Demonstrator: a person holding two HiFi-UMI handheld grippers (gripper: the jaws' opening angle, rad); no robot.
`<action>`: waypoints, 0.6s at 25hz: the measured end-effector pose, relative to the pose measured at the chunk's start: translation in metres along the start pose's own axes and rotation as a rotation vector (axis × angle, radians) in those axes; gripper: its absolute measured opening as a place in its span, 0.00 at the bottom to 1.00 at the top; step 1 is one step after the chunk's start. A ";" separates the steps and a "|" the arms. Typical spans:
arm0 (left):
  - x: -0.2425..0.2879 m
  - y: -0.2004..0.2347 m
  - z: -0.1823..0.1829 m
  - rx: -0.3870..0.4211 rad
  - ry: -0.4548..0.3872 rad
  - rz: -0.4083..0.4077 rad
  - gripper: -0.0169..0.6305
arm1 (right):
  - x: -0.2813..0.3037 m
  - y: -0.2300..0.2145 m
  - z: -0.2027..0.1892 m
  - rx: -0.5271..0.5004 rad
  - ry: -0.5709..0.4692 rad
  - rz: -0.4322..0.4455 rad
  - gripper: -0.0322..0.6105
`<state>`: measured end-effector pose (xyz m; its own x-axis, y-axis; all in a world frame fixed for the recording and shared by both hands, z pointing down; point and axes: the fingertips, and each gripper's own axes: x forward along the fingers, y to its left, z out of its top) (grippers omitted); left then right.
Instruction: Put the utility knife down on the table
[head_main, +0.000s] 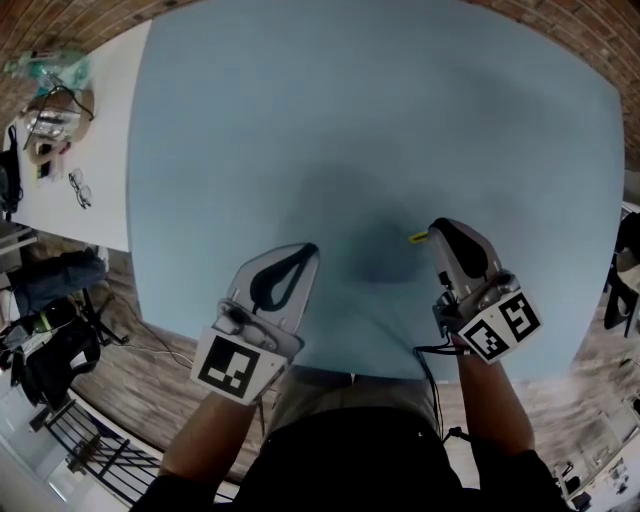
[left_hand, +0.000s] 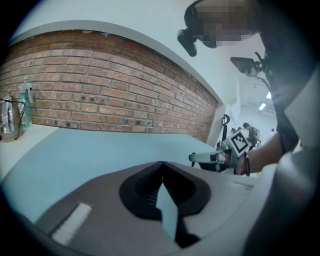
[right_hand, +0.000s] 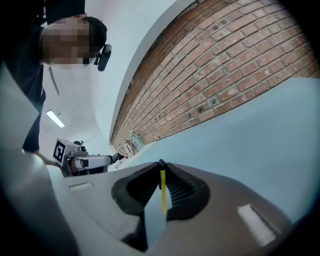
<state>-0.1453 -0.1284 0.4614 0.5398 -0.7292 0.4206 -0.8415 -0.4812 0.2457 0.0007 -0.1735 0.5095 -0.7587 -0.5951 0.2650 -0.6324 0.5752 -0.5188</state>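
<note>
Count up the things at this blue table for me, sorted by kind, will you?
Hand-held grippers: 2, the left hand-held gripper and the right hand-held gripper
Yellow utility knife: 1, pinched in the right one
Blue table: 1
Total: 4

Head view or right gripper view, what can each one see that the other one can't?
Only the head view shows the marker cube on the right gripper and the wooden floor. Only the right gripper view shows a ceiling light and the camera on the person's head. Both show the blue table, the left gripper, and the yellow utility knife pinched in the right gripper's jaws.
</note>
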 end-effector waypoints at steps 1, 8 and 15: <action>-0.001 0.000 -0.002 0.000 0.002 -0.001 0.03 | 0.001 0.000 -0.001 0.000 0.000 0.001 0.12; 0.000 -0.007 -0.008 -0.009 0.018 -0.007 0.03 | 0.001 0.000 -0.001 0.002 0.004 0.009 0.12; 0.002 -0.010 -0.012 -0.010 0.023 -0.001 0.03 | 0.000 -0.005 -0.007 0.009 0.012 0.018 0.12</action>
<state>-0.1355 -0.1191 0.4706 0.5401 -0.7173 0.4402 -0.8411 -0.4769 0.2550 0.0028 -0.1721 0.5180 -0.7718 -0.5781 0.2650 -0.6172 0.5807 -0.5309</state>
